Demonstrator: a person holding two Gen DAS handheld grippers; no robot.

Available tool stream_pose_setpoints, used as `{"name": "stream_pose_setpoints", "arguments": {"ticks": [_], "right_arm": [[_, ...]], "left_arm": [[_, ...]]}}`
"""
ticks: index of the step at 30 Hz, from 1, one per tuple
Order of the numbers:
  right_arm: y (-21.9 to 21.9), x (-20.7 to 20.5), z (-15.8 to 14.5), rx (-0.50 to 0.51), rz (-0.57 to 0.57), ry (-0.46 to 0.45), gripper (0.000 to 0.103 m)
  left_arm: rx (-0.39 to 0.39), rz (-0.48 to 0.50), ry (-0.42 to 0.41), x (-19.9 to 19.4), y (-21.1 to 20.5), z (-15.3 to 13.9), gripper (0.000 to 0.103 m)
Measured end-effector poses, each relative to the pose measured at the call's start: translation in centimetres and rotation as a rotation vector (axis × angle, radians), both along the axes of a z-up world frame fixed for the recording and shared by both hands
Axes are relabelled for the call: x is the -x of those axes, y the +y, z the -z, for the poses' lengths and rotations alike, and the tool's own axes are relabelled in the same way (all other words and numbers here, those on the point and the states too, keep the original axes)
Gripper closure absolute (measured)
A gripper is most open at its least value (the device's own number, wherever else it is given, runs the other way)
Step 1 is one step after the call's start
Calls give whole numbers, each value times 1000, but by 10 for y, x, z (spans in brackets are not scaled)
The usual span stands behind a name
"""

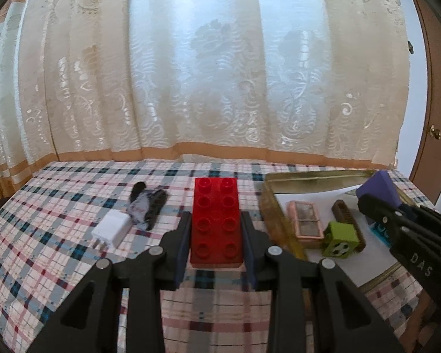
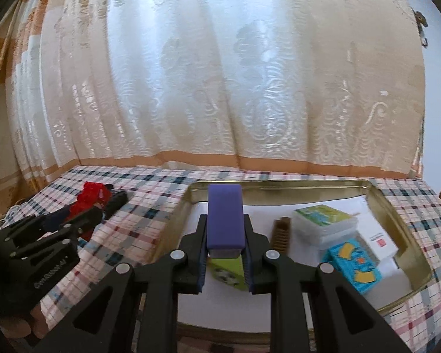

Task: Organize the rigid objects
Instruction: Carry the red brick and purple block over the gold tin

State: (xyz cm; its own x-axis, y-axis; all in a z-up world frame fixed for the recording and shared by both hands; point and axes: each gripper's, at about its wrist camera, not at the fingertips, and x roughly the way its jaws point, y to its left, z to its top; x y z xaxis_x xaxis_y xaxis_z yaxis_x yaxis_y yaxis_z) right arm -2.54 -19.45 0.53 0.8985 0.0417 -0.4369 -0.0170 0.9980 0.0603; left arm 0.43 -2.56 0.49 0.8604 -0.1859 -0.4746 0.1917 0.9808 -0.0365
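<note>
My left gripper (image 1: 216, 220) is shut on a red studded building brick (image 1: 216, 220) and holds it above the plaid cloth, left of the gold tin tray (image 1: 272, 209). The right gripper (image 2: 225, 232) is shut on a purple rectangular block (image 2: 225, 216) and carries it over the tray's (image 2: 397, 206) white floor. Below that block lies a green cube with a football print (image 2: 229, 270). From the left wrist view the right gripper (image 1: 376, 206) shows with the purple block (image 1: 379, 189); from the right wrist view the left gripper (image 2: 82, 214) shows with the red brick (image 2: 89, 198).
In the tray lie a brown comb (image 2: 280, 235), a clear box with a green lid (image 2: 325, 220), a blue patterned box (image 2: 352, 267), a white card (image 2: 380, 241) and a pink palette (image 1: 307, 220). A white charger (image 1: 111, 226) and a dark sock (image 1: 147, 206) lie on the cloth. A curtain hangs behind.
</note>
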Motion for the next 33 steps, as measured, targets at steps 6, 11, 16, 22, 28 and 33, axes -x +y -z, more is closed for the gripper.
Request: {"name": "stream_pose_setpoints", "arguments": {"ticks": [6, 11, 16, 22, 28, 33], "right_arm": [[-19, 2, -1, 6, 24, -3, 81], [-34, 4, -3, 25, 48, -10, 81], [-60, 5, -4, 35, 102, -15, 81], [-90, 6, -4, 42, 155, -10, 81], [-116, 6, -5, 68, 196, -7, 81], [-135, 8, -5, 77, 229, -5, 81]], "left_arm": [[-3, 30, 1, 0, -20, -1, 72], [-2, 60, -2, 0, -36, -3, 72], [5, 97, 9, 0, -53, -3, 72], [-1, 144, 15, 0, -78, -1, 72], [-10, 189, 31, 2, -104, 2, 72], [-22, 224, 41, 4, -125, 5, 72]]}}
